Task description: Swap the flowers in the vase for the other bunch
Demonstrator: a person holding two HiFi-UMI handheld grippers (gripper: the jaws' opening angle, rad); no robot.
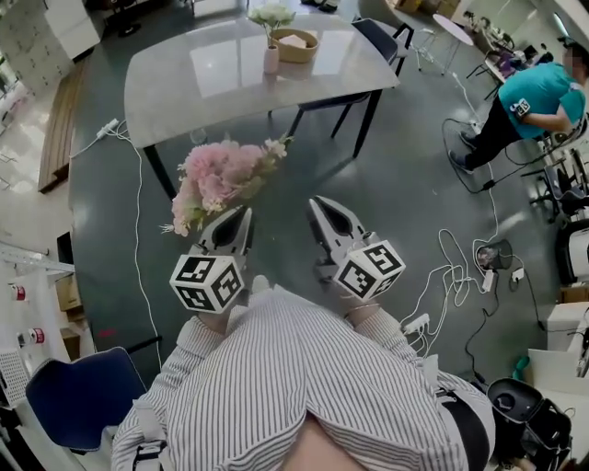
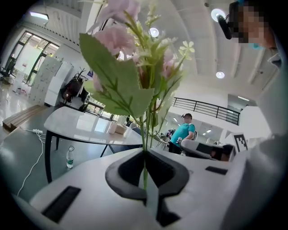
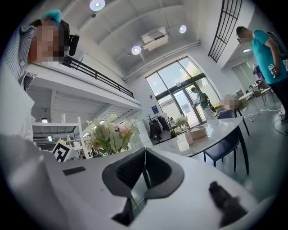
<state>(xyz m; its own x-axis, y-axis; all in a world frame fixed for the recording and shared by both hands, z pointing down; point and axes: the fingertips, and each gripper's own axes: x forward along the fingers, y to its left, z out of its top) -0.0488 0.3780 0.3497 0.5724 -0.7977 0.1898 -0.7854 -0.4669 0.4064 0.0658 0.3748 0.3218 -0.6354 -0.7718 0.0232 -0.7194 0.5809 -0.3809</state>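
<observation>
A bunch of pink flowers (image 1: 219, 177) stands out ahead of my left gripper (image 1: 246, 213), which is shut on its green stems (image 2: 145, 173). In the left gripper view the pink blooms and broad leaves (image 2: 121, 67) rise right over the jaws. My right gripper (image 1: 317, 201) is beside it, shut with nothing in it, its jaws meeting in a thin line (image 3: 145, 152). Far ahead on the grey table (image 1: 184, 83) stands a pale pink vase (image 1: 271, 59) with white flowers (image 1: 271, 14). Those white flowers (image 3: 181, 120) also show in the right gripper view.
A round basket (image 1: 297, 45) sits next to the vase. Dark chairs (image 1: 382, 41) stand behind the table. A person in a teal shirt (image 1: 538, 97) bends at the right. White cables (image 1: 451, 267) trail over the floor, and a blue chair (image 1: 78, 396) is at lower left. A bottle (image 2: 69, 157) stands under the table.
</observation>
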